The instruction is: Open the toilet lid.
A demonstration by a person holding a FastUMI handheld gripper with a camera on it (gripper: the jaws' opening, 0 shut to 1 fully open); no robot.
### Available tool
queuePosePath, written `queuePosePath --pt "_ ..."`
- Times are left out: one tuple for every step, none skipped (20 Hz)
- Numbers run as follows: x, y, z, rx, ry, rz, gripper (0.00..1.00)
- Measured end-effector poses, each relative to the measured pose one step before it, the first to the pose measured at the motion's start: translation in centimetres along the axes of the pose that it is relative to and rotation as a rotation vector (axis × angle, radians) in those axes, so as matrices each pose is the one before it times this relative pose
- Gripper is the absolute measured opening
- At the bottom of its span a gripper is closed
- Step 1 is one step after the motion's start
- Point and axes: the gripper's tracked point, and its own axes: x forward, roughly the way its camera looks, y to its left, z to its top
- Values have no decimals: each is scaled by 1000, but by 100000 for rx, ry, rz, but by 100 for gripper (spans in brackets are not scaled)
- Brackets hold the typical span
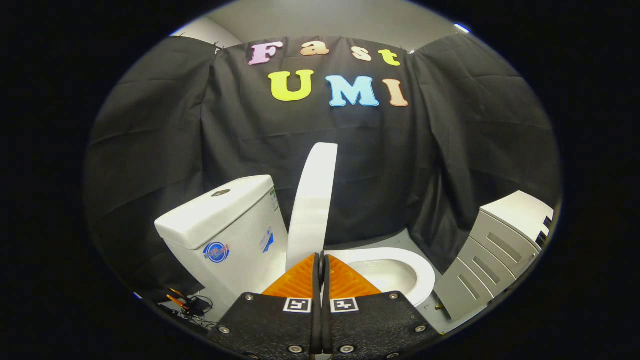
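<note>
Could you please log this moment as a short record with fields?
lid: raised, standing about upright just ahead of the fingertips
seat: down, bowl open
tank: beside the lid, flush button on top
gripper: fingers closed together, nothing visibly between them
grey cabinet: beyond the bowl, against the black cloth

Even, fairly bright light, sharp focus, strong fisheye bending toward edges.
</note>
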Motion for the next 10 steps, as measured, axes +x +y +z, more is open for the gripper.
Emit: queuePosePath --pt "-37 383 156 -870 -594 351 0" --pt "-76 409 111 -1005 -156 411 0" --pt "-4 368 50 -749 -270 435 0" --pt "22 390 74 -530 24 567 0" --pt "76 340 -9 -354 -147 347 0" --pt "-87 361 92 -301 -81 524 0" --pt "55 330 110 -279 61 481 0" --pt "121 429 55 -385 -111 506 0" --pt "14 375 97 -457 71 468 0" --pt "34 385 28 -664 -179 457 0"
